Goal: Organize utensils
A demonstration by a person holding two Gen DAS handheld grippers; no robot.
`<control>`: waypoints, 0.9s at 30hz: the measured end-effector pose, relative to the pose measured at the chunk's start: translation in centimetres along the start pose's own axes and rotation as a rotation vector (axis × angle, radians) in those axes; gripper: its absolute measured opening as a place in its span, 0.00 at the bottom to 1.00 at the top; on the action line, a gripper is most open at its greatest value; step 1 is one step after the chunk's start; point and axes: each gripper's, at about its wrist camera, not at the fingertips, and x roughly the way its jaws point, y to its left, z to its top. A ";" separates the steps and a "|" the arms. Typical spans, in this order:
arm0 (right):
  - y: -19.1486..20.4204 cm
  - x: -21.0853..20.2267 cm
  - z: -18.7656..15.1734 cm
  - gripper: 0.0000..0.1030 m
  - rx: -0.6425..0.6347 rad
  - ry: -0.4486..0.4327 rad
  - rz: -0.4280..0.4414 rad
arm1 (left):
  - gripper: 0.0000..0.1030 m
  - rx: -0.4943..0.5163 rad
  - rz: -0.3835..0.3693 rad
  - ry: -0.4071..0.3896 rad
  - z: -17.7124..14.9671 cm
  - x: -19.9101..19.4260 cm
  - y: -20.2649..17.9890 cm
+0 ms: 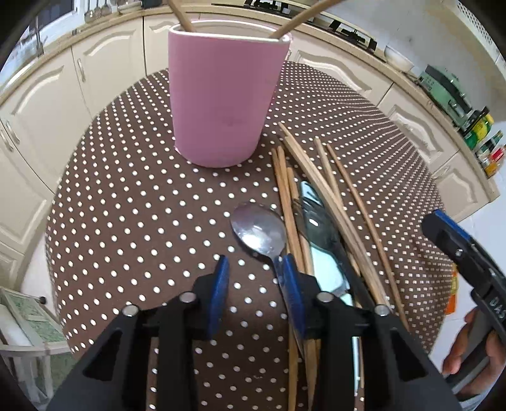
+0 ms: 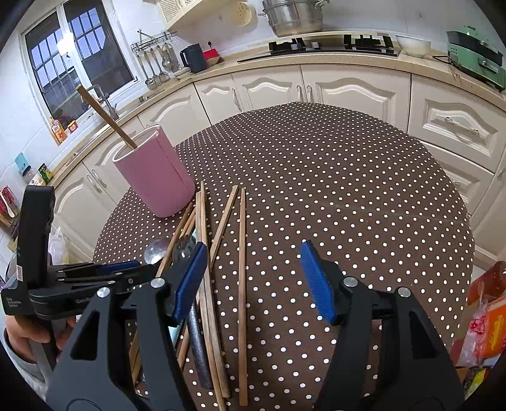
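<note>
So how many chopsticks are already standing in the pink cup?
2. One chopstick leans at the left of the pink cup, the other chopstick at its right. The right wrist view shows only one; any shorter utensils inside the cup would be hidden.

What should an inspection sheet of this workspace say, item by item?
Surface: round table with a brown dotted cloth.
Job's things: pink cup upright, holding two chopsticks; loose chopsticks, spoon and dark-handled metal utensil piled beside it.
Clutter: orange packets past the table's edge.
Grippers: left gripper open, low at the spoon's handle; right gripper open above the loose chopsticks.
Cables: nothing seen.
Surroundings: cream cabinets, hob, window.
</note>
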 end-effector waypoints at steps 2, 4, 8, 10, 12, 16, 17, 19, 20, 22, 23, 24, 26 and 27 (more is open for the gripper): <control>-0.2 0.1 0.2 0.59 0.000 0.006 -0.001 | 0.13 -0.015 -0.020 0.006 0.3 0.1 0.1; -0.4 0.1 0.4 0.59 -0.001 0.015 0.000 | 0.13 -0.019 -0.024 0.014 0.5 0.4 0.0; -0.2 0.5 1.0 0.59 -0.015 0.039 -0.007 | 0.11 -0.016 -0.014 0.018 0.7 0.8 -0.1; -0.1 1.0 1.3 0.59 -0.028 0.063 -0.011 | 0.09 -0.017 -0.011 0.013 0.9 0.9 0.0; 0.1 1.6 1.6 0.59 -0.045 0.101 -0.019 | 0.07 -0.033 -0.027 0.009 1.1 1.0 0.3; 0.3 3.3 2.5 0.59 -0.077 0.184 -0.037 | 0.04 -0.069 -0.058 -0.021 0.5 0.3 1.5; 0.4 3.7 2.6 0.59 -0.082 0.200 -0.041 | 0.04 -0.075 -0.064 -0.026 0.3 0.1 2.0; 0.7 4.6 3.0 0.59 -0.100 0.236 -0.043 | 0.03 -0.088 -0.075 -0.043 0.2 -0.3 2.6; 1.0 4.9 3.2 0.57 -0.111 0.252 -0.044 | 0.03 -0.090 -0.078 -0.049 0.1 -0.5 2.7; 1.5 5.8 3.6 0.52 -0.131 0.285 -0.044 | 0.02 -0.105 -0.075 -0.071 0.1 -1.0 3.2; 1.7 6.1 3.8 0.48 -0.137 0.297 -0.044 | 0.02 -0.106 -0.072 -0.077 0.0 -1.3 3.4; 1.9 6.6 4.1 0.46 -0.146 0.315 -0.049 | 0.02 -0.109 -0.072 -0.084 0.0 -1.5 3.6; 2.4 7.5 4.5 0.39 -0.159 0.340 -0.061 | 0.02 -0.119 -0.069 -0.094 0.1 -1.9 4.3; 2.5 8.0 4.7 0.35 -0.163 0.354 -0.065 | 0.02 -0.123 -0.068 -0.098 0.0 -2.0 4.5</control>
